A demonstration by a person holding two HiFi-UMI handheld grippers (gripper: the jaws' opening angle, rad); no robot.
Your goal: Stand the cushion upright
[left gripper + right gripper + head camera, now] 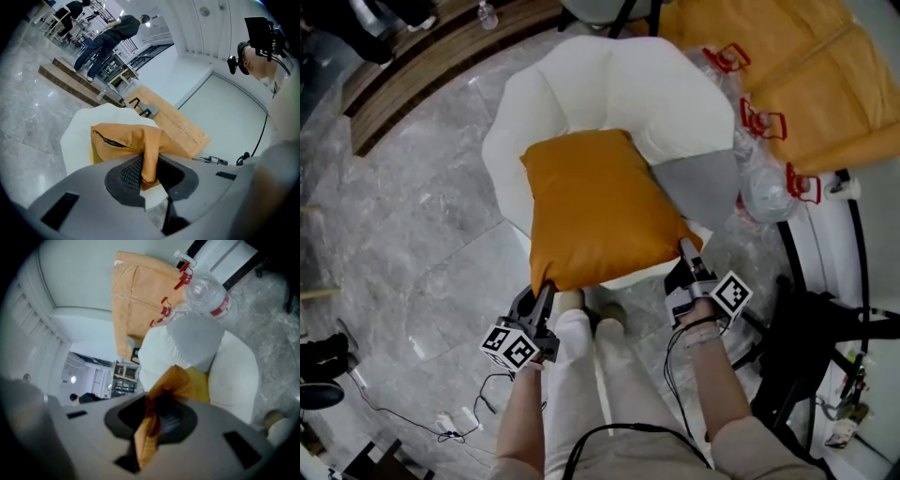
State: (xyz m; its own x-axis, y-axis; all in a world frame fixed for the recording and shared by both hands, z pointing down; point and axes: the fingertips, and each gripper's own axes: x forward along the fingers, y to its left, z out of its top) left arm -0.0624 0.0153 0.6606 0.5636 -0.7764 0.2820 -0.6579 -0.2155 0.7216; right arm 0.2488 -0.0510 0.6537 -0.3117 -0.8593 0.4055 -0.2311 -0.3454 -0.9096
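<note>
pinching near-edge corners of cushion (600, 211): left gripper (546, 287), right gripper (684, 249)

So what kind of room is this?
Probably a big office or workshop hall, not a home: shiny marble floor, cardboard boxes beside the white armchair, and people at tables farther back.

right tool (152, 423): jaws pinched on a corner of the orange cushion (183, 380). i see the fabric bunched between the pads, a fold hanging out below. the cushion rests against a white armchair (234, 376). a grey pad (197, 341) sits on the chair behind it. clear bottles (208, 294) with red bands are just beside the chair, tan wrapped packages (136, 291) beyond them. marble floor (274, 319) at right.
</note>
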